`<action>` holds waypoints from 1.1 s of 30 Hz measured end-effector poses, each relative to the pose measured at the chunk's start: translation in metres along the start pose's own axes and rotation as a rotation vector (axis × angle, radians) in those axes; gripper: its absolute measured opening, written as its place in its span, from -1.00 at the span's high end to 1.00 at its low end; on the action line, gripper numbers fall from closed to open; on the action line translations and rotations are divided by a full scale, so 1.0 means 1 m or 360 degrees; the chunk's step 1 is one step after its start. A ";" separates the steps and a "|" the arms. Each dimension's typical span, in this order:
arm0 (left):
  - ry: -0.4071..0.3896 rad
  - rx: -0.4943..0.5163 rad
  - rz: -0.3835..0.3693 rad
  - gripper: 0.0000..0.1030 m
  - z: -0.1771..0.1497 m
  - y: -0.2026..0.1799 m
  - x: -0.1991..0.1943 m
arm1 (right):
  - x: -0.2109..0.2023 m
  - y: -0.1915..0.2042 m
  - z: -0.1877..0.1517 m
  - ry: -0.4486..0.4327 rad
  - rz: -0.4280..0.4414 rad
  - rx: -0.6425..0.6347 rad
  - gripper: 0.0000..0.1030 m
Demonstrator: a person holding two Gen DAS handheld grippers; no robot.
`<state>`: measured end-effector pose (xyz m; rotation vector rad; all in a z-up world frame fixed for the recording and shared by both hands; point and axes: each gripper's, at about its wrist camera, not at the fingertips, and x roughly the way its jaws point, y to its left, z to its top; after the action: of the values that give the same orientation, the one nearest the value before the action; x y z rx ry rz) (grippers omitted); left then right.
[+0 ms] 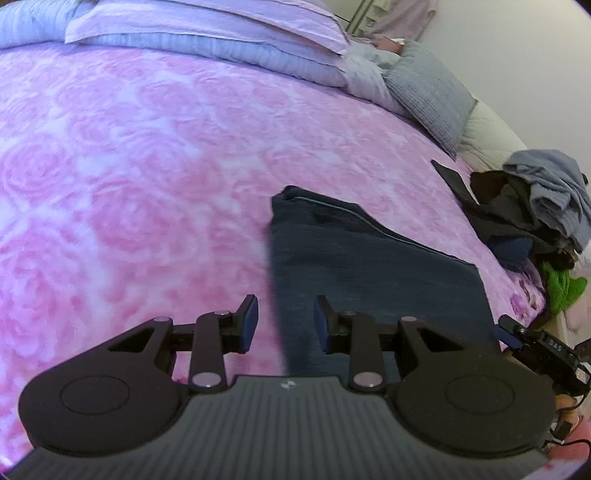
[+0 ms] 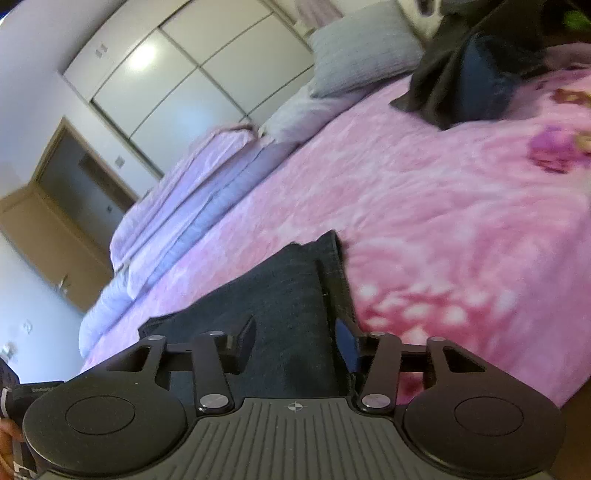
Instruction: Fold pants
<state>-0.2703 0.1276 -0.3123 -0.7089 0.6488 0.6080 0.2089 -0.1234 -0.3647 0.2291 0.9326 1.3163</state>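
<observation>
Left wrist view: jeans lie folded btwn parted, empty grippers; both hems should be pinched evenly.

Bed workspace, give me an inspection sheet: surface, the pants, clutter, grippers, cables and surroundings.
Surface: pink rose-patterned bedspread, pants lying on it.
Job's things: dark pants lie flat, partly folded, near the bed's edge.
Clutter: clothes pile of grey, black, blue and green garments beyond the pants.
Grippers: left gripper open above the pants' edge, nothing between its pads; right gripper open, with pants fabric between its fingers, not pinched.
Cables: thin black cable by the right gripper's body.
Surroundings: stacked pillows, grey cushion, white wardrobe doors, wooden door.
</observation>
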 end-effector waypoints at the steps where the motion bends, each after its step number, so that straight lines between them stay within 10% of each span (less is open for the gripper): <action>1: 0.0002 -0.0008 0.0000 0.48 -0.001 0.003 0.002 | 0.006 0.001 0.001 0.0020 -0.0004 -0.0016 0.28; 4: 0.0013 -0.0015 -0.0025 0.48 -0.004 0.006 0.007 | 0.019 0.009 0.004 0.0050 -0.0022 -0.0116 0.96; 10: -0.0050 0.0008 -0.0097 0.48 -0.004 0.009 0.014 | 0.007 0.042 0.021 -0.0129 0.0029 -0.0416 1.00; 14: -0.0042 0.0002 -0.0114 0.48 -0.003 0.009 0.022 | 0.045 0.006 0.017 0.0035 -0.0211 -0.0279 1.00; 19: -0.0053 0.0030 -0.0143 0.48 -0.002 0.008 0.022 | 0.036 0.010 0.014 -0.0138 -0.0200 -0.0204 0.99; 23: -0.0073 0.0126 -0.0144 0.48 0.006 -0.002 0.024 | 0.055 0.008 0.014 0.0021 -0.0349 -0.0187 0.79; 26: -0.0105 0.0203 -0.0158 0.48 0.019 -0.008 0.026 | 0.036 0.020 0.028 -0.0061 -0.0451 -0.0179 0.19; 33: -0.0123 0.0324 -0.0165 0.48 0.050 -0.025 0.060 | 0.055 0.038 0.044 -0.0073 -0.0351 -0.0359 0.18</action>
<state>-0.1974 0.1663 -0.3159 -0.5229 0.5889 0.4640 0.2103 -0.0480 -0.3377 -0.0185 0.7407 1.1946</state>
